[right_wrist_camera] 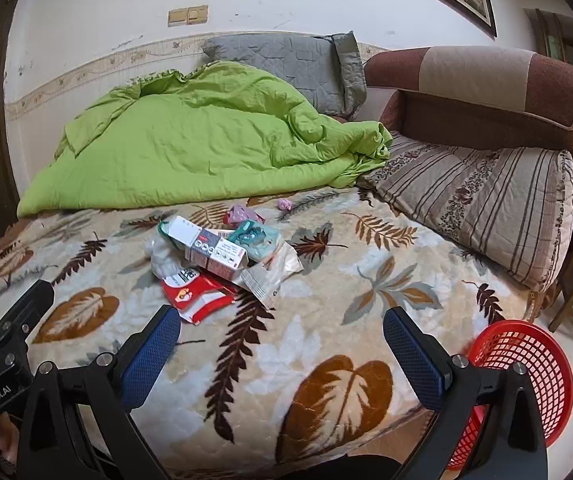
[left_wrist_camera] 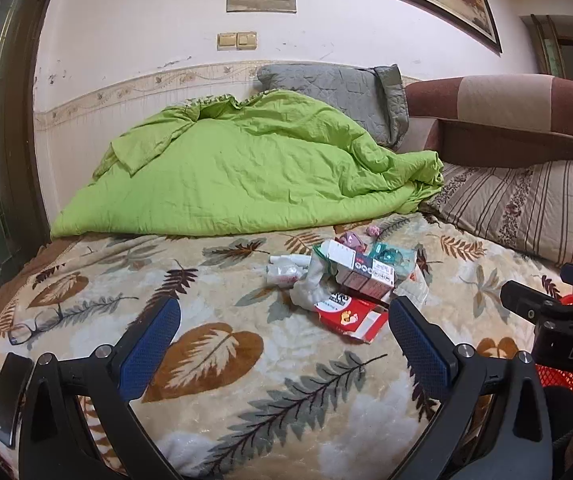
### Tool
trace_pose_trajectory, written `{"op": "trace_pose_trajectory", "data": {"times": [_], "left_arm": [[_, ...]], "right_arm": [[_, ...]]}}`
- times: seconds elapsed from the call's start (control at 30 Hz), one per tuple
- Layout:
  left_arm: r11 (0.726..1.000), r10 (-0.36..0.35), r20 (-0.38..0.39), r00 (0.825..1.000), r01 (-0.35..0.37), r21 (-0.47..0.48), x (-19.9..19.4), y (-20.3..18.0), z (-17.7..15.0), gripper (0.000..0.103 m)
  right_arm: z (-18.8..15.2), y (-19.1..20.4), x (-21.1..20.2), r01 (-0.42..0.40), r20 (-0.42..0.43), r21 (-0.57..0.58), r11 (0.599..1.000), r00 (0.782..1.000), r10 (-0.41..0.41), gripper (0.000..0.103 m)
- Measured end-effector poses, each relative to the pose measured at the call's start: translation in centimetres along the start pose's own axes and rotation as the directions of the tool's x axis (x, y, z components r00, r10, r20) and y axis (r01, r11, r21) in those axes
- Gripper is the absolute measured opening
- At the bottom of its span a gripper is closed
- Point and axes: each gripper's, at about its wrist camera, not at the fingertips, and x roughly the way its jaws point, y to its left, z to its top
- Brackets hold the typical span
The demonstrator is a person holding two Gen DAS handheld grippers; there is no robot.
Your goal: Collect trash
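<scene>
Red basket (right_wrist_camera: 526,364) — one; two tongs (left_wrist_camera: 282,320) (right_wrist_camera: 280,324), both agape, empty.

Lay open across the leaf-patterned plush blanket (right_wrist_camera: 326,280) toward the heap of crumpled wrappers and cartons (right_wrist_camera: 222,256); hemmed behind by a rumpled lime-green quilt (right_wrist_camera: 190,140); flanked rightward by a striped beige cushion (right_wrist_camera: 478,200).

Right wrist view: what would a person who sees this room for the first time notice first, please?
The bright green quilt stands out first, crumpled at the back of the bed against the wall. Next comes the pile of trash in the middle of the leaf-pattern blanket, with a red packet at its near edge. The red mesh basket stands on the floor at the bed's right corner, beside the open right tool.
</scene>
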Motion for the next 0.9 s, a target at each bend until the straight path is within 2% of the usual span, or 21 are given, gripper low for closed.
{"op": "trace_pose_trajectory", "data": {"times": [0.33,0.9], "left_arm": [[1.0,0.0,0.001,1.0,0.0,0.01,-0.6,-0.3,0.7,0.103],[1.0,-0.005,-0.093,0.996,0.003,-0.019,2.5,0.5,-0.1,0.103]], "right_arm": [[1.7,0.4,0.0,-0.006,0.004,-0.013,1.0,1.0,0.006,0.103],[1.6,0.1,2.6,0.007,-0.058,-0.009,1.0,0.998,-0.008,0.103]]}}
